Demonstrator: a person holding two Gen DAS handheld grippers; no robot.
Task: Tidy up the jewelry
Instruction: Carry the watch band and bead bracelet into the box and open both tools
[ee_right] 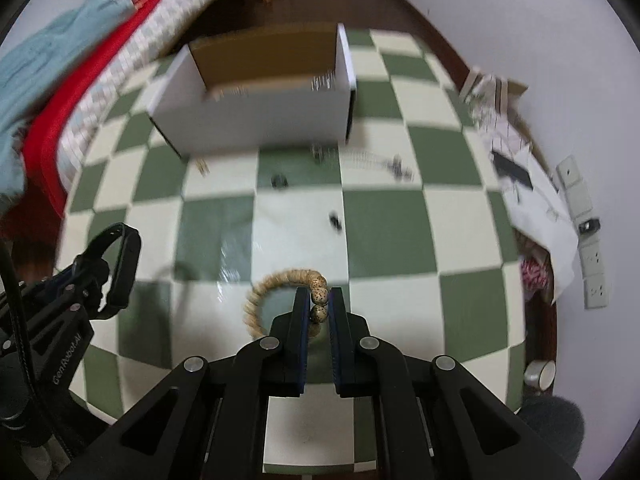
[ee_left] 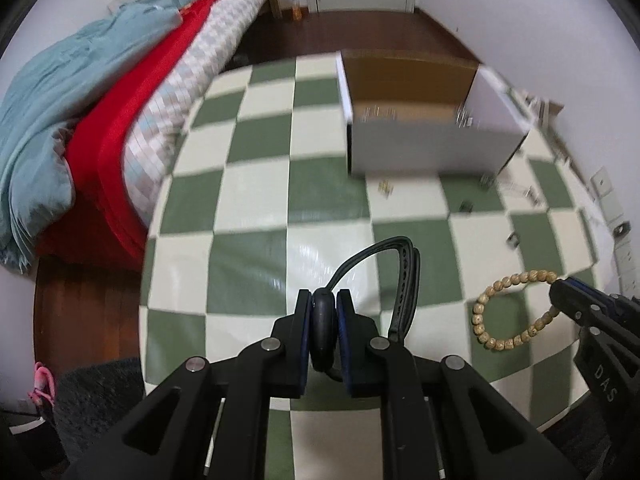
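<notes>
My left gripper point(ee_left: 324, 300) is shut on a black watch point(ee_left: 404, 276), whose strap loops up and to the right above the table. It also shows in the right wrist view point(ee_right: 120, 264) at the left. My right gripper point(ee_right: 320, 296) is shut on a wooden bead bracelet point(ee_right: 280, 284), held above the checked cloth. The bracelet also shows in the left wrist view point(ee_left: 508, 308) at the right. An open white box point(ee_left: 424, 120) with a brown inside stands at the far side of the table, also seen in the right wrist view point(ee_right: 264, 92).
A green and cream checked cloth point(ee_left: 256, 184) covers the table. Several small jewelry pieces point(ee_right: 280, 180) lie scattered in front of the box. A bed with red and teal covers point(ee_left: 92, 120) runs along the left. Papers point(ee_right: 532, 188) lie at the right edge.
</notes>
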